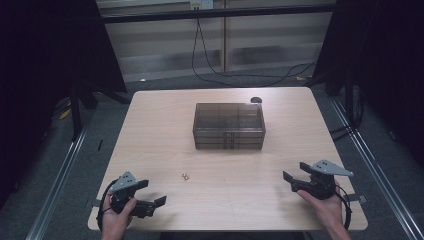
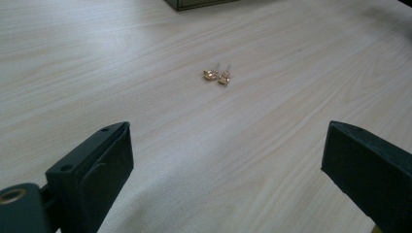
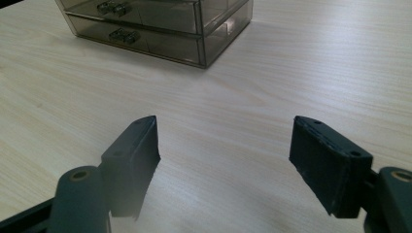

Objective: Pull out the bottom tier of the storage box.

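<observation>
Both the left gripper (image 1: 150, 195) and right gripper (image 1: 295, 171) are being held with jaws apart near the table's (image 1: 160, 130) front corners, two small gold earrings (image 2: 217, 76) lying between.

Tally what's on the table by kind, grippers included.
Smoky clear drawer box: 1
Small gold earrings: 2, lying side by side
Small dark round thing behind the box, too small to identify: 1
Handheld grippers: 2, left gripper and right gripper, both open
Total: 6
</observation>
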`<state>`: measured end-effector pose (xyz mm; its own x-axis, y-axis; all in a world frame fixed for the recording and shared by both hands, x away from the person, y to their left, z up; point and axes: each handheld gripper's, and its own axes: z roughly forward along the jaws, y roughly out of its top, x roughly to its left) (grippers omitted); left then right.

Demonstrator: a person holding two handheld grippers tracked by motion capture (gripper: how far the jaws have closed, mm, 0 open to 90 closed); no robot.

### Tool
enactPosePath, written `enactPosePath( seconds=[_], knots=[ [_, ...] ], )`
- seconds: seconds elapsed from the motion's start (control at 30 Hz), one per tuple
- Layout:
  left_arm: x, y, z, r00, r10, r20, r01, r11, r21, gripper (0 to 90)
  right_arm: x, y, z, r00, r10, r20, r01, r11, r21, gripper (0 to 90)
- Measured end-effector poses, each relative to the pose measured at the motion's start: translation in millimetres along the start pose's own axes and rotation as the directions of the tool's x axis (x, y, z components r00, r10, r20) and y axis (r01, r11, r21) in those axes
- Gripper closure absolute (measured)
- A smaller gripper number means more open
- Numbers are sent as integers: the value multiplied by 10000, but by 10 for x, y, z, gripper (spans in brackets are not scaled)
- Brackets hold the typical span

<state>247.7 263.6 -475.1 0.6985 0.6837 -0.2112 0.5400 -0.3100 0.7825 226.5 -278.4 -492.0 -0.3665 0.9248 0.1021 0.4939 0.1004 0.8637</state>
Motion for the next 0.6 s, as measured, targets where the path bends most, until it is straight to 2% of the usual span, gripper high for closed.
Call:
enactPosePath(
  seconds=[0.23, 0.47, 0.6],
  knots=[
    [12, -17, 5, 10000, -85, -18, 85, 10000, 52, 45, 13, 22, 7, 9999, -105, 30, 106, 9999, -95, 241],
    [4, -24, -19, 9999, -94, -111, 94, 10000, -4, 45, 54, 33, 39, 9994, -304, 143, 303, 9995, 96, 274],
    [-7, -22, -12, 9998, -204, -25, 204, 9998, -4, 44, 69, 31, 30, 9991, -378, 188, 375, 9992, 149, 301]
  ],
)
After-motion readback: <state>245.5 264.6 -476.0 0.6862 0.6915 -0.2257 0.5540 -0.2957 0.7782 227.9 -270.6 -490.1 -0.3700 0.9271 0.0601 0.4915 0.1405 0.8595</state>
